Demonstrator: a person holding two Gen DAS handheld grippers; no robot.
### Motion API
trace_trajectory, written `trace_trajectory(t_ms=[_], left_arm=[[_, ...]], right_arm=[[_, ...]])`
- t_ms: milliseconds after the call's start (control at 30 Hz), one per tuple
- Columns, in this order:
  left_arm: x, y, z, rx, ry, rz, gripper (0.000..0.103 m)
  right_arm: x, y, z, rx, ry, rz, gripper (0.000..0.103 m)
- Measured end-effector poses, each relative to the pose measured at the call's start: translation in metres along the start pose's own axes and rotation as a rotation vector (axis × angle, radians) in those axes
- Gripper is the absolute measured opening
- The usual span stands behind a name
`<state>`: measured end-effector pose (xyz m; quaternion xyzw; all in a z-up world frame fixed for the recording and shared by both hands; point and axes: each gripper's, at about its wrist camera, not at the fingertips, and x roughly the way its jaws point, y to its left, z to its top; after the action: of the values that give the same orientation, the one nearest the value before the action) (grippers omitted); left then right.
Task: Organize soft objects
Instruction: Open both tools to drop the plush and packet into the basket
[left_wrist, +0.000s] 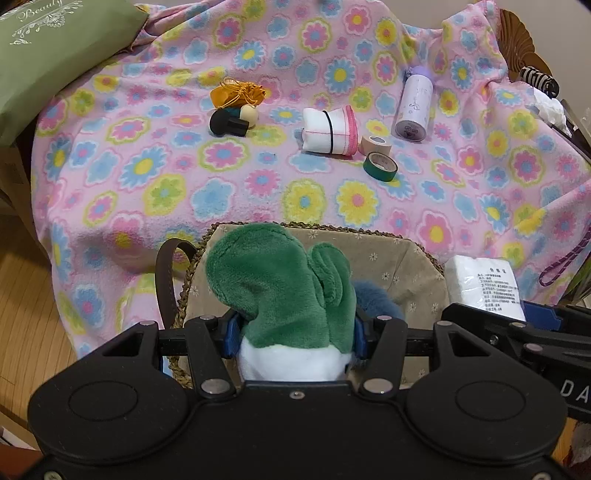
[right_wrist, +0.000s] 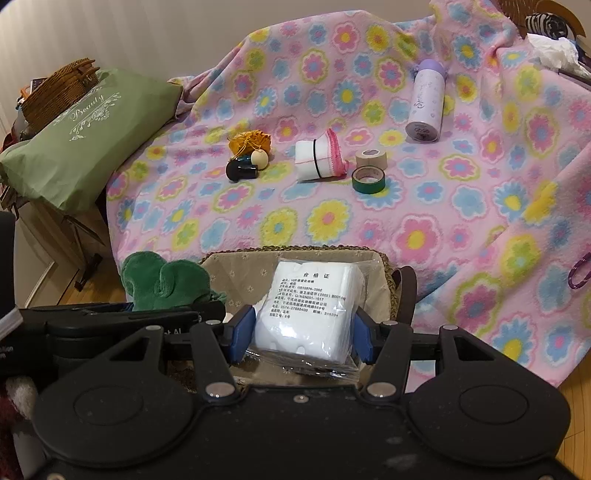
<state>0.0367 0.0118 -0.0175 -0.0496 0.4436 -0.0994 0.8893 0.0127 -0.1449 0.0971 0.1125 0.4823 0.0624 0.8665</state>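
Observation:
My left gripper is shut on a green and white plush toy and holds it over a woven basket with a beige floral liner. A blue-grey fluffy thing lies in the basket behind the toy. My right gripper is shut on a white pack of cotton pads in clear plastic, held over the same basket. The plush toy shows at the left of the right wrist view. The pack shows at the right of the left wrist view.
A pink flower blanket covers the table. On it lie an orange pouch, a black brush, a rolled white-pink cloth, beige tape, green tape and a lilac bottle. A green pillow sits far left.

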Motion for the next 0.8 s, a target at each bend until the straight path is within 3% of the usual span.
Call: trace_trajectory(t_ms=[133,300,633,800], left_arm=[[0.0006,-0.0002,-0.0001,-0.002,0.0,0.01,0.054],[-0.0004,0.0011,0.0,-0.006,-0.009,0.016,0.064],[-0.0008,0.0004,0.0003,0.001,-0.01,0.021,0.065],[-0.0011,-0.0007,-0.0002,0.001,-0.012,0.025,0.071]], right_arm=[[-0.0001,-0.0003,0.0007,0.001,0.0,-0.003,0.056],[-0.0003,-0.001,0.0009,0.002,-0.001,-0.006,0.059],[-0.0011,-0.0015,0.0011,0.001,-0.002,-0.009,0.062],[-0.0011,-0.0018,0.001,0.002,-0.001,-0.008,0.063]])
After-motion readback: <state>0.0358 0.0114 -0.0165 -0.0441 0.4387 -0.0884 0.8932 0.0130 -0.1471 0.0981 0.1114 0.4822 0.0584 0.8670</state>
